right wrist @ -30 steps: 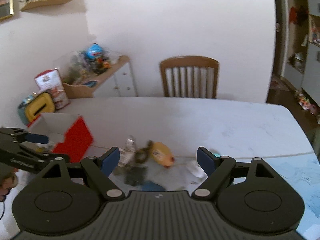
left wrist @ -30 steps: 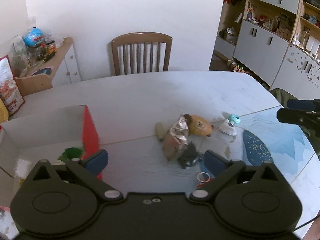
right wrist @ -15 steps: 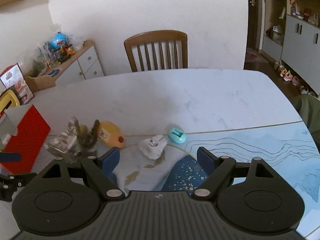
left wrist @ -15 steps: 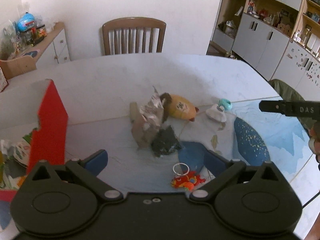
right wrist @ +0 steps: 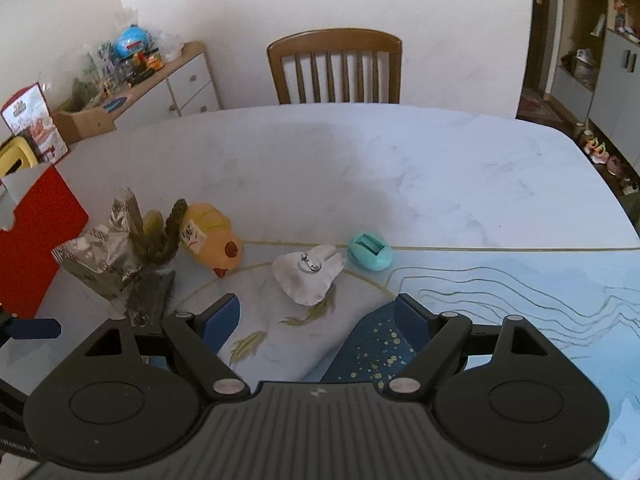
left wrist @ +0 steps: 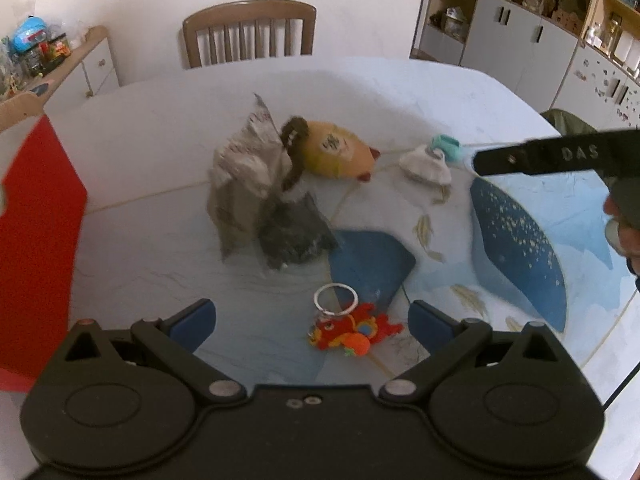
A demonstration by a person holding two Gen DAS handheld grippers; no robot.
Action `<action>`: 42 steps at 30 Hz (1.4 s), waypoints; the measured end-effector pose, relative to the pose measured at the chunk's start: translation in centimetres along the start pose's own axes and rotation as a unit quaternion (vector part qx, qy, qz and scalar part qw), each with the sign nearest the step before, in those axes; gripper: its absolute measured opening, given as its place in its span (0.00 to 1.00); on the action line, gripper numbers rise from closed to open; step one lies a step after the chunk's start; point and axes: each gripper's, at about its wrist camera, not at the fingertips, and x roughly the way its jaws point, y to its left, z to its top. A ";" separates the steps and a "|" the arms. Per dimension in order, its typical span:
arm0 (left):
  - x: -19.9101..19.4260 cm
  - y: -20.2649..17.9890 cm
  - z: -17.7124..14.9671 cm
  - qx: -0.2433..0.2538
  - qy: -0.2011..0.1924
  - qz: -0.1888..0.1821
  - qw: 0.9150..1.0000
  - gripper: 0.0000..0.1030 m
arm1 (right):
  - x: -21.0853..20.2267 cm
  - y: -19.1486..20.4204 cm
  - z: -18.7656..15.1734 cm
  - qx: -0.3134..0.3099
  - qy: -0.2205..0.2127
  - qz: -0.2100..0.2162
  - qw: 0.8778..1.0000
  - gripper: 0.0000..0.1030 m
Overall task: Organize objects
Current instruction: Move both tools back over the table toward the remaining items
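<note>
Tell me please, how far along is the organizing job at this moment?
Early, it seems. Done: nothing that these views confirm; the inside of the red box is hidden. In hand: nothing, both the left gripper and the right gripper are open and empty. Left on the table: red keychain toy, silver foil bag, yellow plush, white pouch, teal case.

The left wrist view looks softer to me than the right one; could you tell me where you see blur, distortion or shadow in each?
Left wrist view: motion smear on the red box and foil bag; the red keychain between the open left gripper fingers is fairly sharp. Right wrist view: crisp overall; a broad soft shadow on the table; fisheye bends its far edge and the chair.
</note>
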 end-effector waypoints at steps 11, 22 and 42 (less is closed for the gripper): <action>1.9 -0.8 -1.2 0.007 0.019 -0.001 1.000 0.95 | 3.4 0.4 0.2 -0.009 0.019 0.012 1.000 0.82; 2.6 -1.4 -1.3 0.013 0.021 0.000 1.000 0.87 | 6.7 0.3 1.0 0.004 0.033 0.011 0.999 0.78; 2.0 -2.3 -0.9 0.025 0.010 -0.013 1.000 0.56 | 7.3 0.8 0.5 0.004 0.034 0.010 0.999 0.40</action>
